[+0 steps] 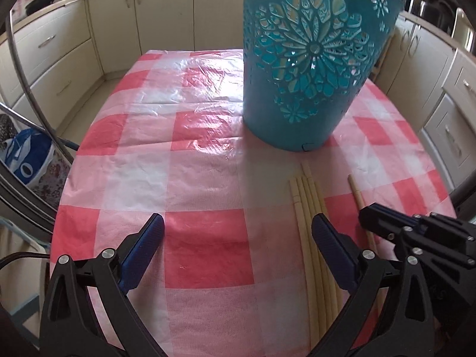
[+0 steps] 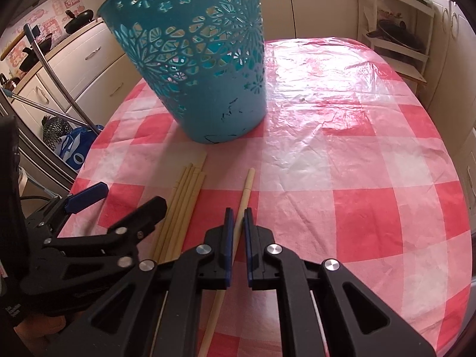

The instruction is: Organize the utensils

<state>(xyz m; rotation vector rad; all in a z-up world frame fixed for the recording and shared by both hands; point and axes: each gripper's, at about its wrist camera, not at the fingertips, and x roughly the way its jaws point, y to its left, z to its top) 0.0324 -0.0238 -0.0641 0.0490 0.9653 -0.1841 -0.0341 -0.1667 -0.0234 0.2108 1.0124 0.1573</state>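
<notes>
Right claw [image 2: 238,217] around single chopstick [image 2: 246,189]

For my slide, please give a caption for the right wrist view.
Right gripper shut on a single chopstick, beside bundled chopsticks and a teal basket.

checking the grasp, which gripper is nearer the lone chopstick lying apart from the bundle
Right. The right gripper is closed around the lone chopstick, which runs between its pads. The left gripper is open beside the chopstick bundle, which lies between it and the lone chopstick.
</notes>
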